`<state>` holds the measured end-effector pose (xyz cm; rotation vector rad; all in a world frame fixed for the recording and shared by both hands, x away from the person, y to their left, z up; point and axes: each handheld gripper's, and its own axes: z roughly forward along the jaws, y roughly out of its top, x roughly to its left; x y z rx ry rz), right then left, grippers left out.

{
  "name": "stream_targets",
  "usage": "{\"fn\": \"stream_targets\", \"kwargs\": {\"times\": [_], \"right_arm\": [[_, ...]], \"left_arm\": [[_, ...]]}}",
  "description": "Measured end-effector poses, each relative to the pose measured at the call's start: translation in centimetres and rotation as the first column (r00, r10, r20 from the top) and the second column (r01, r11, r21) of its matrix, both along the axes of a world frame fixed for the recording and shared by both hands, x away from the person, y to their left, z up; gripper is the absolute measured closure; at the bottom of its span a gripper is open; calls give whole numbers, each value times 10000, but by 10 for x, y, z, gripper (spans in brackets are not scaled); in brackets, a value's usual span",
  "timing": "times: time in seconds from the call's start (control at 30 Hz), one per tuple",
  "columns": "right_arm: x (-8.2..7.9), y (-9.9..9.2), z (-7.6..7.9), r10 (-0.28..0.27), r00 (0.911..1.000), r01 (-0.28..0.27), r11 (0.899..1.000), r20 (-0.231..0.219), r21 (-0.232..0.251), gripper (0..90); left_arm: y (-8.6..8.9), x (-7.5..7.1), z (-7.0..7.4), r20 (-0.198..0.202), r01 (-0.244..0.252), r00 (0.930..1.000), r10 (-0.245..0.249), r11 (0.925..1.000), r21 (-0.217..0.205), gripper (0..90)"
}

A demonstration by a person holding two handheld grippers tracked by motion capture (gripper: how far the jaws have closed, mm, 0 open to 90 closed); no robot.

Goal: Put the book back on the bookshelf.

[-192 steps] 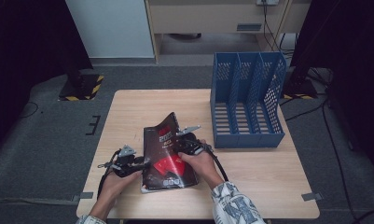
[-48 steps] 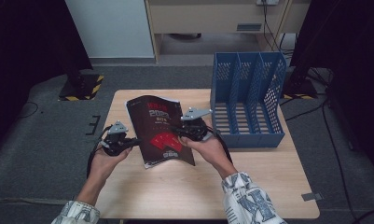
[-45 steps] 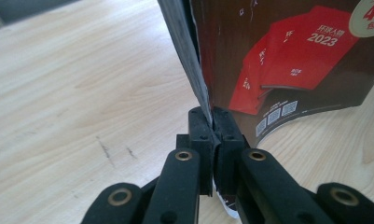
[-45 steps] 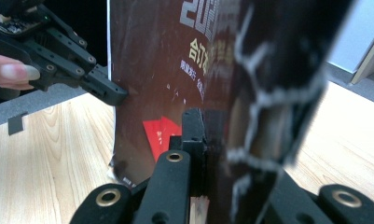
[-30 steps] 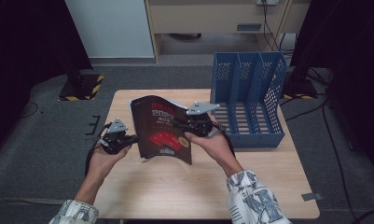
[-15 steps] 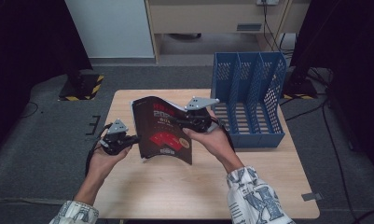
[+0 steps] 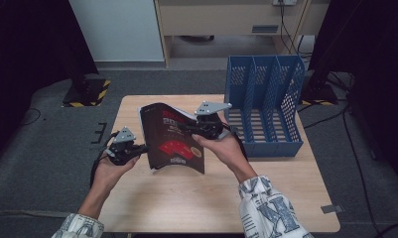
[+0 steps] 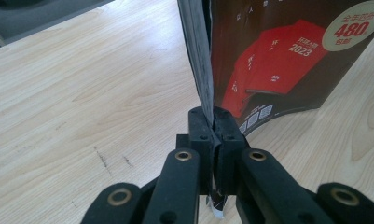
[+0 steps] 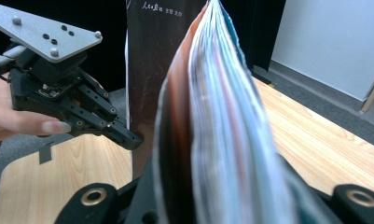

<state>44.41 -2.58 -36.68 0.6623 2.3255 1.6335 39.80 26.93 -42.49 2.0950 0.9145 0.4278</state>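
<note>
The magazine stood upright above the table, just left of the blue rack; the left gripper was clamped on its lower edge, the right gripper clamped on its pages near the top; likely held on end so it could slide into a rack slot.

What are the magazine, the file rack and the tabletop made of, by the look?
Magazine: glossy coated paper; the cover shows sheen and bows, and thin page edges fan out in the right gripper view.
File rack: likely moulded blue plastic, matte, with perforated grid walls and dividers.
Tabletop: light wood or wood-look laminate; the grain is visible, with a few scuffs. Which of the two cannot be told.
</note>
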Motion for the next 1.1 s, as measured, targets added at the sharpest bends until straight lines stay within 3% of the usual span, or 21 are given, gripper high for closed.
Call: {"fn": "stream_targets", "kwargs": {"times": [0.2,0.3,0.33,0.37,0.4,0.43,0.47,0.6,0.67,0.73,0.83,1.1], "right_arm": [[-2,-1,1,-203,9997,206,9996,145,-198,868],[-2,-2,2,-226,9996,230,9995,193,-210,868],[-3,-2,2,-193,9996,197,9996,208,-198,869],[-3,-2,2,-201,9995,205,9996,224,-196,869],[-3,-2,2,-177,9996,182,9997,236,-188,869],[-3,-2,2,-177,9996,182,9997,236,-188,869],[-3,-2,3,-213,9996,218,9996,208,-196,869],[-2,-5,4,-293,9994,296,9995,197,-144,869],[-2,-7,5,-408,9990,409,9991,174,-62,870],[-1,-8,6,-464,9988,465,9989,147,-66,870],[-1,-8,7,-530,9985,531,9986,129,-72,870],[-1,-8,13,-700,9973,702,9975,234,-50,870]], "left_arm": [[3,0,-4,59,-194,9998,195,9997,-155,851],[5,-1,-7,149,-421,9990,422,9990,-114,684],[6,-1,-9,176,-514,9985,515,9986,-92,684],[7,-2,-11,183,-672,9976,673,9977,-37,606],[9,-3,-18,157,-1011,9948,1010,9949,45,447],[9,-3,-18,157,-1011,9948,1010,9949,45,399],[12,-5,-26,50,-1211,9926,1212,9924,-212,362],[17,-9,-40,37,-1507,9885,1509,9882,-265,257],[20,-11,-54,-137,-1920,9814,1915,9803,-455,177],[21,-12,-62,-290,-2045,9787,2034,9780,-423,123],[22,-13,-67,-320,-2069,9780,2061,9781,-229,76],[27,-15,-83,-589,-2034,9772,2041,9789,188,59]]}}
